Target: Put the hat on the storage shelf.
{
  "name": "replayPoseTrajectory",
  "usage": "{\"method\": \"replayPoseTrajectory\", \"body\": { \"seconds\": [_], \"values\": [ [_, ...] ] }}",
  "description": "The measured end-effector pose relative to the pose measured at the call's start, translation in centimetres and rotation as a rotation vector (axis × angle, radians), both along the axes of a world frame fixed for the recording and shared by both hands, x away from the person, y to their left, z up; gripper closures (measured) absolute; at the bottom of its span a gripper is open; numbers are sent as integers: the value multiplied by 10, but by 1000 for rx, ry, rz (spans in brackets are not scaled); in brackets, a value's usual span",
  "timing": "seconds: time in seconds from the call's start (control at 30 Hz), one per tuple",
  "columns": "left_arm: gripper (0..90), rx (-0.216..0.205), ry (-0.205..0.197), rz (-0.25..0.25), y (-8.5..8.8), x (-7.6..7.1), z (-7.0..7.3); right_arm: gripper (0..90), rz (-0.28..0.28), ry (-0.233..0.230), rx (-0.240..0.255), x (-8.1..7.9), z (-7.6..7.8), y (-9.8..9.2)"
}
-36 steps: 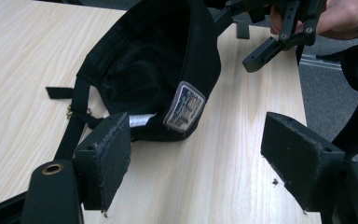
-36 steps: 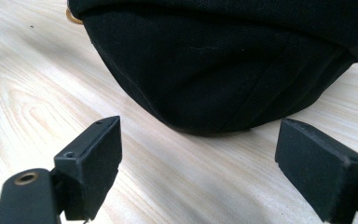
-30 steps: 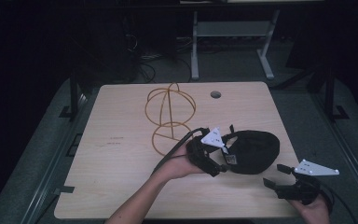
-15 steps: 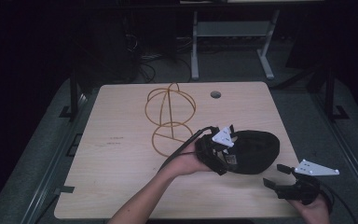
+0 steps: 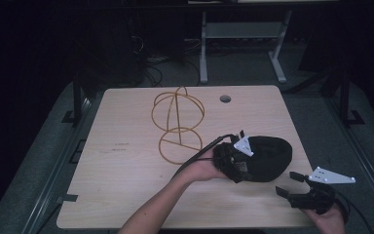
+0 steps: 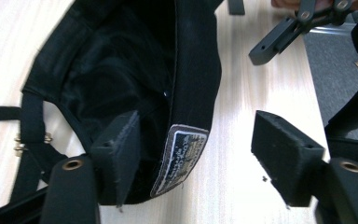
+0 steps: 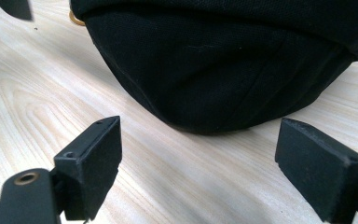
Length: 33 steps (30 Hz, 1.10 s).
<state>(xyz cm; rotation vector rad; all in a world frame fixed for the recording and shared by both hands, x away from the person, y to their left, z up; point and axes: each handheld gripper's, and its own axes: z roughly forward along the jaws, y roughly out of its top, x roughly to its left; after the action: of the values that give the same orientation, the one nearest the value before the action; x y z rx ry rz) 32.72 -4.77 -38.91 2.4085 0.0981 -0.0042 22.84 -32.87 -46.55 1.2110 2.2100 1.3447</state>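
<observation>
Lab or studio: dark room, wood desk (image 5: 126,161), floor cables (image 5: 146,53), metal stand (image 5: 243,34).

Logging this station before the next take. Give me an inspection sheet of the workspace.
Surface: wooden table, round hole near far edge.
Job's things: black cap, inside up, label on its rim; gold wire stand upright.
Clutter: nothing seen.
Grippers: left gripper open, straddling cap rim; right gripper open, short of cap.
Cables: left gripper's cable trails over table.
Surroundings: dark room, metal frame behind.
</observation>
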Motion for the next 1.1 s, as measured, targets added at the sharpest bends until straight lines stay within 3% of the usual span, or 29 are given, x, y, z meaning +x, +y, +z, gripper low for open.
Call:
{"method": "replayPoseTrajectory", "body": {
  "seconds": [0.27,0.57,1.1],
  "values": [
    [511,34,4,-42,-3,0,-8,143,4,5,-5,0,0,1],
    [663,40,0,-75,-3,0,-12,143,7,8,-6,0,-1,2],
    [791,24,18,-112,-8,-2,-13,143,8,4,-9,0,-3,3]
  ]
}}
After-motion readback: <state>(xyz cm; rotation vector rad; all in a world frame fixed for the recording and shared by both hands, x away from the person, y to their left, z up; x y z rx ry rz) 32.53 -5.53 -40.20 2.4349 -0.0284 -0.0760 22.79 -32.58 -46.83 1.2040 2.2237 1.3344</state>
